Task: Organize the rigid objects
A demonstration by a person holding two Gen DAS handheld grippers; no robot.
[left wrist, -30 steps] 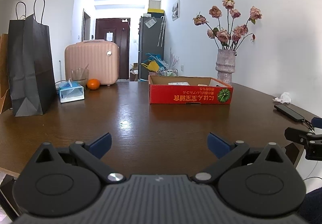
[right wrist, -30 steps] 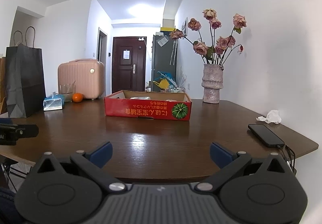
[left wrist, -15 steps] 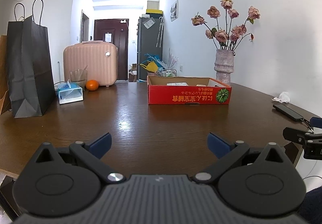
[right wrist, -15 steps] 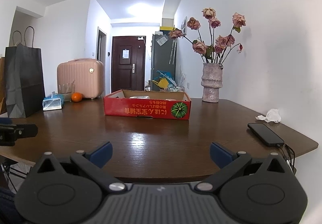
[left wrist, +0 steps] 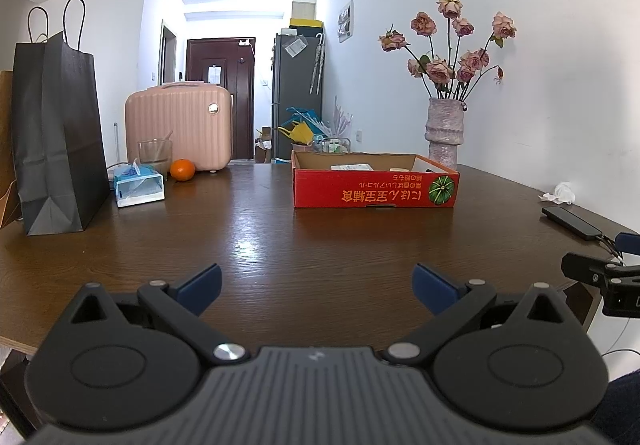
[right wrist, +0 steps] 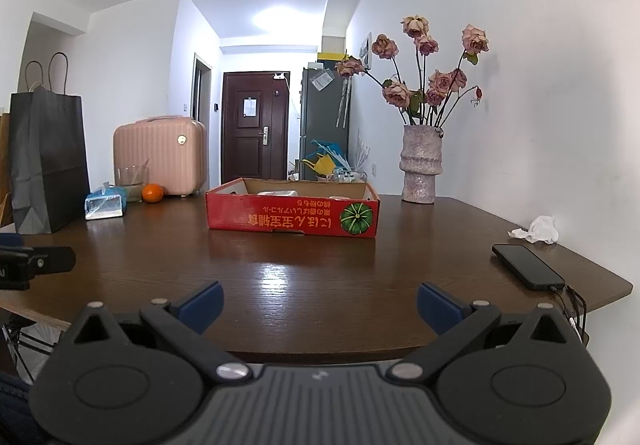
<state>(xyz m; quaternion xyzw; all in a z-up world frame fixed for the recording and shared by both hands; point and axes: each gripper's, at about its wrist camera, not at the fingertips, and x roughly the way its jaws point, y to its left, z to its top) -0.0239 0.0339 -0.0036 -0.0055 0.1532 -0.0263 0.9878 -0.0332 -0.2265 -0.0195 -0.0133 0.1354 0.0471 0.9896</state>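
From the left wrist view, the left gripper [left wrist: 316,287] hangs over the near part of the brown table [left wrist: 280,245] with its blue-tipped fingers spread wide and nothing between them. Well ahead, toward the right of centre, sits the red cardboard box [left wrist: 376,189], a shallow open tray printed with a green pumpkin. Inside it only the tops of a few pale packets [left wrist: 352,167] show; what they are cannot be told from here. An orange [left wrist: 183,169], a tissue pack [left wrist: 138,187] and a glass [left wrist: 155,155] stand together at the far left beside a black paper bag [left wrist: 56,133], and a phone [left wrist: 572,221] lies near the right edge. The tip of the right gripper [left wrist: 600,277] pokes in at the right margin.

From the right wrist view, the right gripper [right wrist: 318,303] is likewise wide open and empty, low over the near table edge. The box [right wrist: 292,215] lies straight ahead, well apart from the fingers, with a vase of roses [right wrist: 419,169] behind it to the right and crumpled tissue [right wrist: 538,230] near the phone [right wrist: 528,267].

As a judgement — the box looks light and stiff enough to slide, but its thin walls would likely buckle under a hard pinch, so a grip on the rim near a corner seems safest. The packets appear rigid and light, best taken across their narrow sides. The phone is flat and slick, with a cable attached — awkward to lift off the wood.
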